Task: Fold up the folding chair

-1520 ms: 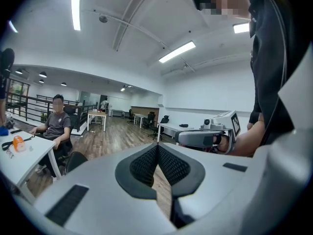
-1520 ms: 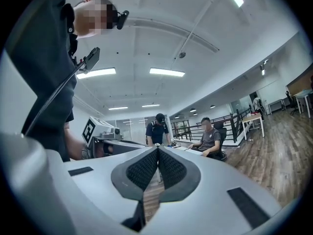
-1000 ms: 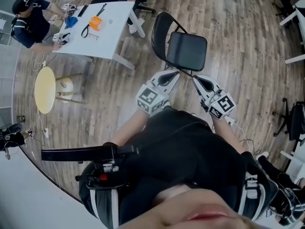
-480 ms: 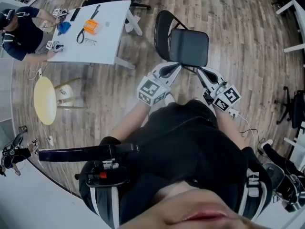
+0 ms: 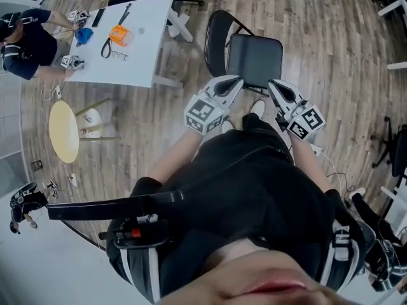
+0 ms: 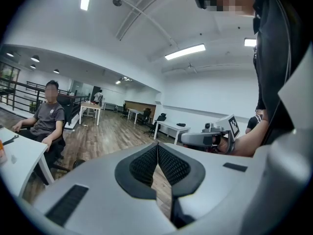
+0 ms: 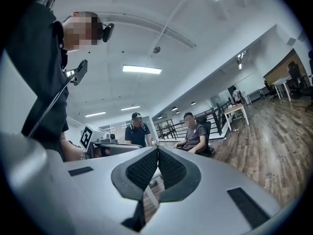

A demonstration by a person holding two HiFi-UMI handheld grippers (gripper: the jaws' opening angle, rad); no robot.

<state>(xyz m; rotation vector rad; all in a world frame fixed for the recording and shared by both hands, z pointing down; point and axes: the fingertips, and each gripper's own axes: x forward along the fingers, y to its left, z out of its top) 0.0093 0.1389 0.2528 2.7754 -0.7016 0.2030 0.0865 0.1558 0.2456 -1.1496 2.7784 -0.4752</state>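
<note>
A black folding chair (image 5: 253, 56) stands unfolded on the wood floor in the head view, its seat toward me and its looped backrest (image 5: 216, 33) on the far left side. My left gripper (image 5: 238, 79) is shut and empty, its tip just short of the seat's near left corner. My right gripper (image 5: 272, 84) is also shut and empty, close to the seat's near right corner. In the left gripper view the jaws (image 6: 157, 147) meet with nothing between them, and the right gripper view shows its own pair (image 7: 157, 151) closed the same way. Neither gripper view shows the chair.
A white table (image 5: 137, 49) with an orange object (image 5: 118, 35) and cables stands at the upper left, with a seated person (image 5: 25, 40) beside it. A round yellow stool (image 5: 63, 132) stands to the left. Desks and an office chair (image 5: 395, 151) line the right edge.
Both grippers have moved forward toward the chair, staying shut. Their tips now lie at the seat's near edge; the chair itself has not changed.
</note>
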